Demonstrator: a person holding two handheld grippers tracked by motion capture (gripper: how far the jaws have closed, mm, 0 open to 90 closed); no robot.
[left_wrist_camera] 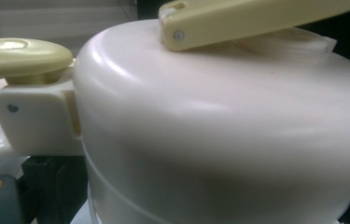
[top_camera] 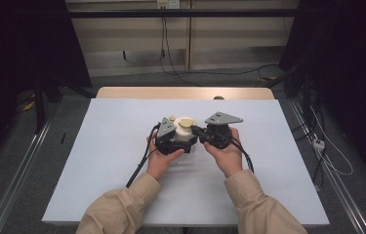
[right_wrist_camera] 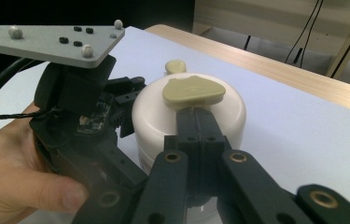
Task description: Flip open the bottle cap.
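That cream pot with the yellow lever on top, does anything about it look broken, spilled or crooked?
Nothing stands out. The cream pot sits upright on the white table, its yellow lever lies across the top, and nothing is spilled around it.

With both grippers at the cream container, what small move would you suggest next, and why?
Probably lift the right gripper slightly to raise the yellow lid tab. Its shut fingers reach right under the tab atop the cream container, while the left gripper braces the body at its side, so the container should stay put.
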